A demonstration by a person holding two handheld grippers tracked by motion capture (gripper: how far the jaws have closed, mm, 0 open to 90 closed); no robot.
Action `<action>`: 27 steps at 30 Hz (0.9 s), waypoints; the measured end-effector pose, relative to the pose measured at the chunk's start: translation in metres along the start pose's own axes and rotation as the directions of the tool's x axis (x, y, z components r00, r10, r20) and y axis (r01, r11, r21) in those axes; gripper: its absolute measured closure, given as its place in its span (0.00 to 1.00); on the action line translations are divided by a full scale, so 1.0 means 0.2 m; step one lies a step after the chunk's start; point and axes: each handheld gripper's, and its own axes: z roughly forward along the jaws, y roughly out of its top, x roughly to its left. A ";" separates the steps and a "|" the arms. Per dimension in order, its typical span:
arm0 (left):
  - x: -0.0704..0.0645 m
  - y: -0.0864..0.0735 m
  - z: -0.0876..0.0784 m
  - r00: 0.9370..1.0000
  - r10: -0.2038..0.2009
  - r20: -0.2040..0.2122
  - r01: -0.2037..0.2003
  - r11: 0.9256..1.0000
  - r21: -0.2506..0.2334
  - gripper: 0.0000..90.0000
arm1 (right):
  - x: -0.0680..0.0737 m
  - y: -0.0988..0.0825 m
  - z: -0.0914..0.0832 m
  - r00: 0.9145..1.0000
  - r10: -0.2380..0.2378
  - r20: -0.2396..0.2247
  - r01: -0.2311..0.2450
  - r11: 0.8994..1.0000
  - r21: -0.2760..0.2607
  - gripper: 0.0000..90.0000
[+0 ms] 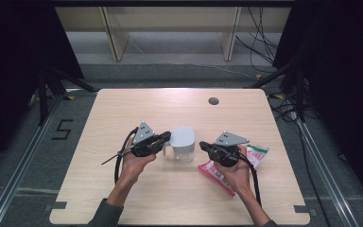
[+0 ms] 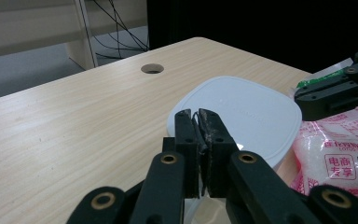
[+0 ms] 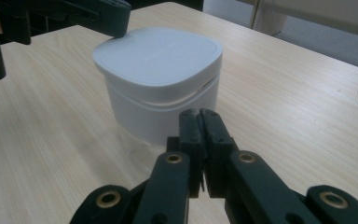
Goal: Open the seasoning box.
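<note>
A white lidded container [image 1: 182,144] stands near the middle of a pale wooden table [image 1: 123,109], between two hand-held tools. The left gripper [image 1: 166,136], jaws pressed together on nothing, rests its tips at the container's left lid edge. The right gripper [image 1: 202,147], jaws likewise together and empty, points at the container from just beside its right wall. Under the right hand lies a pink-and-white packet [image 2: 342,149] printed with the red characters "电商专享" and a QR code; smaller print is unreadable.
</note>
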 end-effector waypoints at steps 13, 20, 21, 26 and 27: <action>0.01 -0.01 -0.01 1.000 -0.022 -0.007 0.022 1.000 -0.006 0.95 | 0.00 0.00 0.07 1.000 0.003 -0.014 -0.003 1.000 0.013 1.00; 0.02 -0.01 0.00 1.000 -0.016 0.000 0.016 1.000 -0.010 0.96 | 0.03 0.02 0.07 1.000 -0.003 -0.020 0.004 0.999 0.032 1.00; 0.02 -0.01 0.00 1.000 -0.016 0.000 0.016 1.000 -0.010 0.95 | 0.03 0.02 0.07 1.000 -0.003 -0.020 0.004 0.999 0.032 1.00; 0.02 -0.01 -0.01 0.999 -0.034 -0.009 0.034 0.999 -0.009 0.95 | 0.05 0.07 0.06 1.000 -0.001 -0.027 0.001 1.000 0.011 1.00; 0.01 -0.02 -0.01 1.000 -0.024 -0.013 0.024 1.000 -0.012 0.95 | 0.05 0.07 0.06 1.000 -0.004 -0.029 0.005 1.000 0.014 1.00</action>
